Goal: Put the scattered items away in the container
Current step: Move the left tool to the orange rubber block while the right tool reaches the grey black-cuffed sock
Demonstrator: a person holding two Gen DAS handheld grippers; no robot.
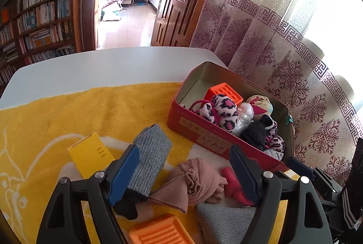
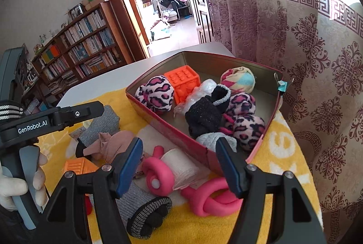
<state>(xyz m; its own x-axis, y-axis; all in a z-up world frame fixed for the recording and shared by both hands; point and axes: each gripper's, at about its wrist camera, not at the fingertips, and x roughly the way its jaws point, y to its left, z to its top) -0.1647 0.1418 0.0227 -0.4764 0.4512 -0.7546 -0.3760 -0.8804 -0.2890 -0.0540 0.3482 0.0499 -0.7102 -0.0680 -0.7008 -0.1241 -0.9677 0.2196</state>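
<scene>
My left gripper is open above a crumpled beige-pink cloth, not pressing on it. A grey sock lies against its left finger. The red tin stands just ahead to the right, holding leopard-print socks, an orange block and a black sock. My right gripper is open near the tin's front wall, over a white roll and pink foam twists. The left gripper's body shows at the left, held by a gloved hand.
A yellow towel covers the white table. On it lie a yellow card box, an orange ribbed block and a grey sock with a black cuff. A patterned curtain hangs close behind the tin.
</scene>
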